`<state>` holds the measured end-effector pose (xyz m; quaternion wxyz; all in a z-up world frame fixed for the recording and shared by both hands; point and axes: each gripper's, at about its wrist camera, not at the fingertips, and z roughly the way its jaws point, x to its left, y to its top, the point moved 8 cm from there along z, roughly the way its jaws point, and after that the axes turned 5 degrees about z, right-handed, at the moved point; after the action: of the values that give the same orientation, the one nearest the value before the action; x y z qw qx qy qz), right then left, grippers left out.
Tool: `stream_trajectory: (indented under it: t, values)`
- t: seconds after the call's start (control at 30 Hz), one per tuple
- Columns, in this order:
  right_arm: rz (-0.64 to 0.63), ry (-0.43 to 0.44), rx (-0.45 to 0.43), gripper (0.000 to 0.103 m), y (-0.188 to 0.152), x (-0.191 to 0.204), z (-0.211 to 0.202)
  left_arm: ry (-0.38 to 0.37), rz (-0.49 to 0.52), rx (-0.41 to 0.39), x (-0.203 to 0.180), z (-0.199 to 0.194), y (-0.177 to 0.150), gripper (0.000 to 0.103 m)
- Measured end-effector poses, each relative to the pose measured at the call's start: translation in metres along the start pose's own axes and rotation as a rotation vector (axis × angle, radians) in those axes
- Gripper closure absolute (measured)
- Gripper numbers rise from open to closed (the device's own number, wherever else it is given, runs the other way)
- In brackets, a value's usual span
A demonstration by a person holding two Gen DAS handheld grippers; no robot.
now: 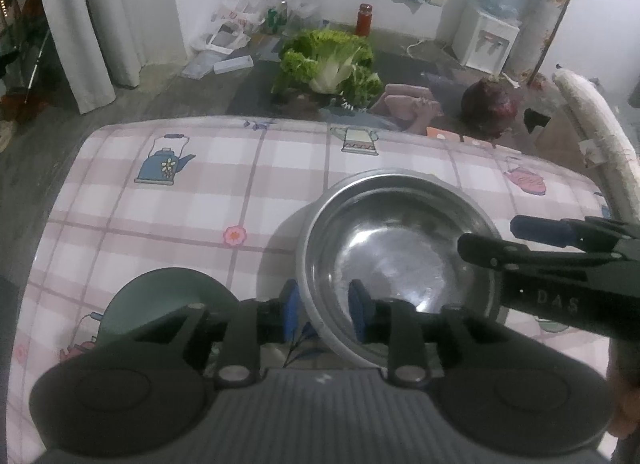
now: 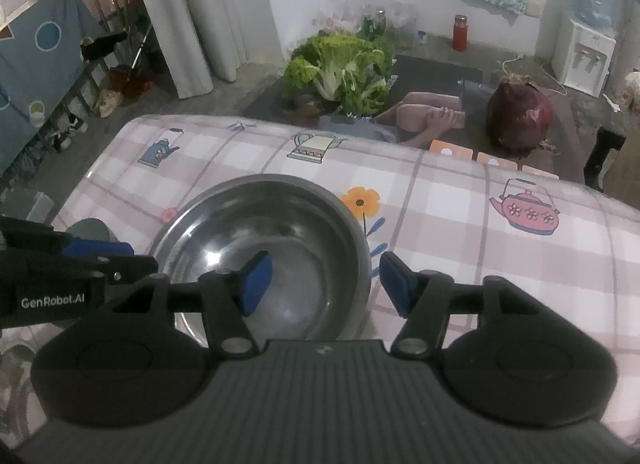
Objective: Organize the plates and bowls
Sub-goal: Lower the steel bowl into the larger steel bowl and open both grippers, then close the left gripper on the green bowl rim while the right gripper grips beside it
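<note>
Nearest the left wrist camera is the left hand-held gripper (image 1: 326,314), its blue pads (image 1: 291,314) standing a little apart astride the near-left rim of the steel bowl (image 1: 394,260) — one pad outside the wall, one inside, and neither clearly pressing on the metal. No earlier view bears on it, so only this is sure: the jaws are narrowly parted with the rim between them. The right hand-held gripper (image 2: 322,282) is parted wider; in its own view one blue pad (image 2: 256,284) hangs over the inside of the bowl (image 2: 264,248) and the other sits outside the right rim, over the cloth, with clear gaps on both sides, so it holds nothing. The steel bowl appears to be two nested together, a second rim showing just outside the first at the far edge. It rests on the counter (image 1: 192,199), which is covered in a pink checked cloth printed with teapots and flowers, and lies toward the near right in the left view. A green bowl (image 1: 160,300) sits on the cloth to the left of the steel one, near the edge and partly hidden by the left gripper's body. Beyond the far edge, on the floor, lie a leafy cabbage (image 1: 328,59) and a red cabbage (image 1: 490,103) — well apart from the counter's dishes.
</note>
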<state>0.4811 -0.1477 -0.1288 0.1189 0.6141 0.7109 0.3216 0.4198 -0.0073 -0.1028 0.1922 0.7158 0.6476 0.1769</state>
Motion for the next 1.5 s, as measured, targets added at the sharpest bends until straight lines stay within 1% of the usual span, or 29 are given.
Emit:
stream_trajectory:
  t: [0.03, 0.17, 0.23, 0.43, 0.67, 0.83, 1.03, 1.17, 1.27, 1.4, 1.5]
  values:
    - [0.004, 0.003, -0.002, 0.042, 0.000, 0.000, -0.002, -0.002, 0.004, -0.006, 0.000, -0.003, 0.000, 0.067]
    - [0.024, 0.022, -0.014, 0.041, 0.001, 0.000, -0.013, -0.009, 0.019, -0.034, -0.002, -0.019, 0.000, 0.061]
    - [0.035, 0.035, -0.021, 0.041, 0.000, 0.000, -0.020, -0.010, 0.027, -0.046, -0.001, -0.026, -0.001, 0.055]
    - [0.053, 0.062, -0.046, 0.041, -0.001, 0.009, -0.048, -0.023, 0.042, -0.083, 0.003, -0.056, -0.007, 0.044]
    - [0.055, 0.105, -0.072, 0.041, -0.006, 0.030, -0.090, -0.044, 0.051, -0.130, 0.016, -0.098, -0.023, 0.037]
    - [0.051, 0.135, -0.075, 0.041, -0.012, 0.049, -0.118, -0.051, 0.043, -0.161, 0.030, -0.127, -0.039, 0.031]
    - [0.039, 0.173, -0.070, 0.041, -0.025, 0.080, -0.144, -0.035, 0.022, -0.189, 0.055, -0.150, -0.061, 0.030]
    - [0.058, 0.212, -0.049, 0.041, -0.036, 0.104, -0.147, -0.011, -0.001, -0.199, 0.076, -0.155, -0.073, 0.030]
    - [0.068, 0.228, -0.036, 0.041, -0.045, 0.124, -0.139, 0.009, -0.015, -0.202, 0.091, -0.152, -0.080, 0.030]
    - [0.113, 0.255, -0.006, 0.043, -0.054, 0.148, -0.113, 0.080, -0.014, -0.190, 0.110, -0.134, -0.081, 0.033]
    - [0.137, 0.249, 0.007, 0.046, -0.056, 0.162, -0.087, 0.100, -0.022, -0.165, 0.121, -0.112, -0.078, 0.036]
